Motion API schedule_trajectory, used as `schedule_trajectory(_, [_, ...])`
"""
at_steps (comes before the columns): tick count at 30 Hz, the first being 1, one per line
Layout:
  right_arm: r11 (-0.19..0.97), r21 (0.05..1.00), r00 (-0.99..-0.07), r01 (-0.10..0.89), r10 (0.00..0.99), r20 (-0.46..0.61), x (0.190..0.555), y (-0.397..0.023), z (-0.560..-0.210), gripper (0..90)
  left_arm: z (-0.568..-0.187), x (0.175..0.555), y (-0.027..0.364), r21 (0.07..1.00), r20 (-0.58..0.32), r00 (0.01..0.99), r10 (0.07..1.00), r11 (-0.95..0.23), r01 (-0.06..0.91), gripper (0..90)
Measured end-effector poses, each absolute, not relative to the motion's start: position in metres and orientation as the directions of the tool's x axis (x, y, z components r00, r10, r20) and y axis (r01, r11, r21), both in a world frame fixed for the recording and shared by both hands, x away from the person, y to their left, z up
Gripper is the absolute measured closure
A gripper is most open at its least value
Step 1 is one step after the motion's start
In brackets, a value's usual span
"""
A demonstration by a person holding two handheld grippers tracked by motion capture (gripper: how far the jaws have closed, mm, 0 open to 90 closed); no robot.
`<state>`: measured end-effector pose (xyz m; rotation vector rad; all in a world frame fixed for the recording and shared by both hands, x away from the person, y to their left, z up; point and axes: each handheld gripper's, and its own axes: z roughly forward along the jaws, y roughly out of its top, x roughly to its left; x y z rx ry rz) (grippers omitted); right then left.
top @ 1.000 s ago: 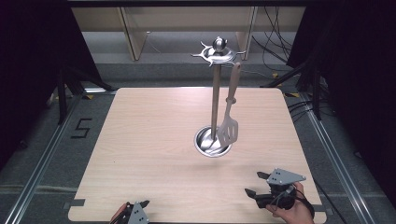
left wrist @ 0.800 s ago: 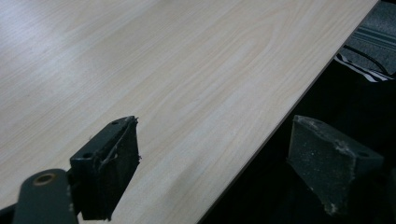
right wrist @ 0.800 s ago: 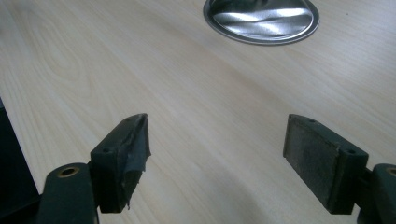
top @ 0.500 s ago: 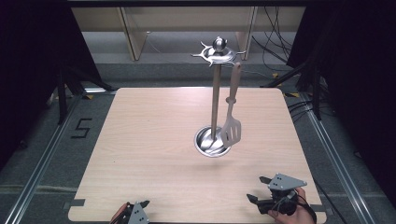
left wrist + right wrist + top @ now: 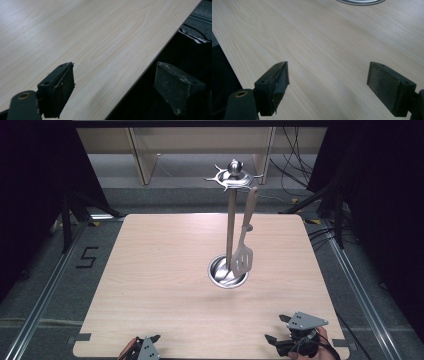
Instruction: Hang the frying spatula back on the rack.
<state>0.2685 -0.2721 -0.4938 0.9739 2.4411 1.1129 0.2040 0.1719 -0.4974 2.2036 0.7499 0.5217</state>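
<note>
Right gripper [image 5: 280, 329] at the near right corner of the pale wooden surface [image 5: 165, 270], jaws wide, just opened further, nothing between. Left gripper [image 5: 150, 340] at the near edge, jaws wide, empty. Grey slotted spatula [image 5: 243, 245] hangs upright from the steel stand [image 5: 230, 220] mid-surface, ahead; right hand nearer.

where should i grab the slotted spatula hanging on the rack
Probably the spatula is best gripped on its narrow handle, midway between hook and slotted blade. Come from the right, away from the rack's pole on its left; the right gripper is open and nearer.
</note>
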Motion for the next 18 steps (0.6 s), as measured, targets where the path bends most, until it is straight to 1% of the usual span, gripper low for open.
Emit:
schedule_trajectory(1, [0.474, 0.756, -0.73, 0.45, 0.684, 0.006, 0.2683, -0.2727, -0.4941, 18.3, -0.4972, 0.2039, 0.1719, 0.752, 0.134, 0.747, 0.652, -0.558, 0.351, 15.6])
schedule_trajectory(3, [0.458, 0.754, -0.718, 0.472, 0.695, 0.027, 0.2663, -0.273, -0.4942, 18.0, -0.4973, 0.2037, 0.1717, 0.753, 0.136, 0.745, 0.653, -0.557, 0.35, 15.6])
schedule_trajectory(7, [0.461, 0.754, -0.717, 0.468, 0.696, 0.02, 0.2656, -0.2745, -0.4953, 18.0, -0.4976, 0.2039, 0.1715, 0.753, 0.136, 0.746, 0.652, -0.557, 0.35, 15.6])
schedule_trajectory(10, [0.465, 0.742, -0.721, 0.482, 0.692, 0.035, 0.265, -0.2751, -0.4946, 20.6, -0.4976, 0.204, 0.1715, 0.753, 0.137, 0.747, 0.65, -0.559, 0.348, 15.6])
schedule_trajectory(15, [0.463, 0.752, -0.718, 0.47, 0.696, 0.021, 0.2649, -0.2748, -0.4946, 18.8, -0.4977, 0.204, 0.1715, 0.753, 0.136, 0.747, 0.651, -0.558, 0.349, 15.6])
schedule_trajectory(18, [0.454, 0.748, -0.713, 0.485, 0.7, 0.038, 0.2649, -0.2751, -0.4944, 18.4, -0.4977, 0.204, 0.1715, 0.754, 0.136, 0.746, 0.652, -0.557, 0.349, 15.6])
